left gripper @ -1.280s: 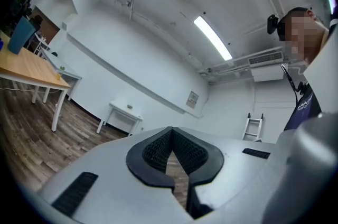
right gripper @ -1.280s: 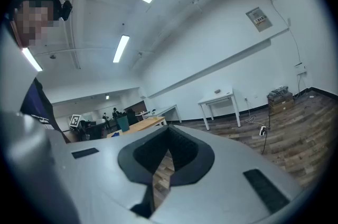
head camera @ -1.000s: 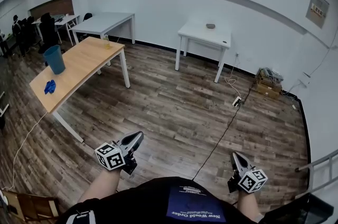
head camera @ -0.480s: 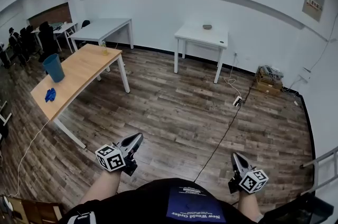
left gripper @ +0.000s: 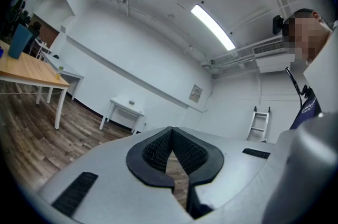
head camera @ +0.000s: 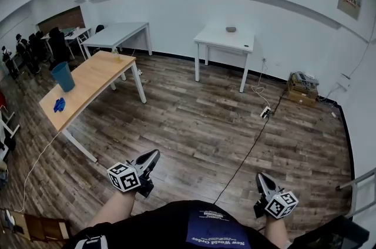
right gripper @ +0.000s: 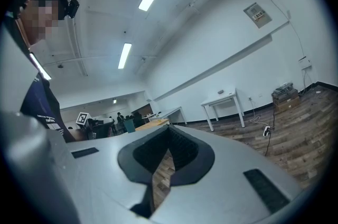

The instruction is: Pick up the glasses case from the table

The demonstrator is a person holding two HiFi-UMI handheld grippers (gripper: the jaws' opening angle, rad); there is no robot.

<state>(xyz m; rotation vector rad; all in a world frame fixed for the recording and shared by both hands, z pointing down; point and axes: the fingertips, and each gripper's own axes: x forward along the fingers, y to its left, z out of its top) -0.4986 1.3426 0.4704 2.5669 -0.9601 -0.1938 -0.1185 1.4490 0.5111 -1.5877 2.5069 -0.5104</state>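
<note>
The glasses case [head camera: 231, 29] is a small dark object on the white table [head camera: 218, 40] against the far wall. It also shows small in the left gripper view, glasses case [left gripper: 131, 103]. My left gripper [head camera: 154, 154] is low at the left of the head view, held level over the wooden floor, far from the case. Its jaws meet at the tips with nothing between them, left gripper [left gripper: 171, 131]. My right gripper [head camera: 260, 177] is low at the right, equally far away. It is shut and empty too, right gripper [right gripper: 169, 129].
A wooden table [head camera: 94, 74] at the left carries a blue bin [head camera: 62, 76] and a blue item [head camera: 59, 104]. A black cable [head camera: 244, 157] runs across the floor to a power strip [head camera: 264, 112]. A box [head camera: 302, 89] sits by the right wall. Several people stand at the far left.
The room has shifted slightly in the head view as the person moves across the floor with both grippers. Both grippers stay shut and sit a little lower in the view.
</note>
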